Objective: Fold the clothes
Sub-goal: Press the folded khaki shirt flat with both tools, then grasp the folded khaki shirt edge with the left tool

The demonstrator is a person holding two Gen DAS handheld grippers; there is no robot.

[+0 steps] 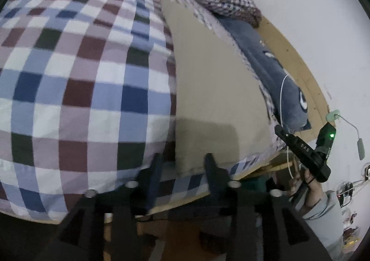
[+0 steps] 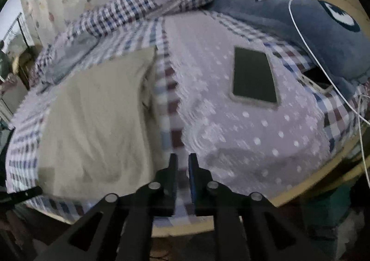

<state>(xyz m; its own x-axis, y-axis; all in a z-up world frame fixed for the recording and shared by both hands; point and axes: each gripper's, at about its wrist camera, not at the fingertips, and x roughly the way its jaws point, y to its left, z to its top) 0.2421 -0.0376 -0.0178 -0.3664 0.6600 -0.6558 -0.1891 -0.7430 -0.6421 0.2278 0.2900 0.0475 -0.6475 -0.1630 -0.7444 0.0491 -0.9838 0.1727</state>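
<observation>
Beige garment (image 1: 208,90) lies as a flat folded panel ahead of left gripper (image 1: 183,164). Its jaws are half open and empty. Right gripper (image 2: 182,164), nearly closed, holds nothing; maybe one fold left.

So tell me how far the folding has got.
Done: the beige garment lies flat as a long rectangle on the checked bed cover. In hand: nothing; the left tool is open over the garment's near edge, and the right tool is beside it, holding nothing. Left: probably a further fold.
</observation>
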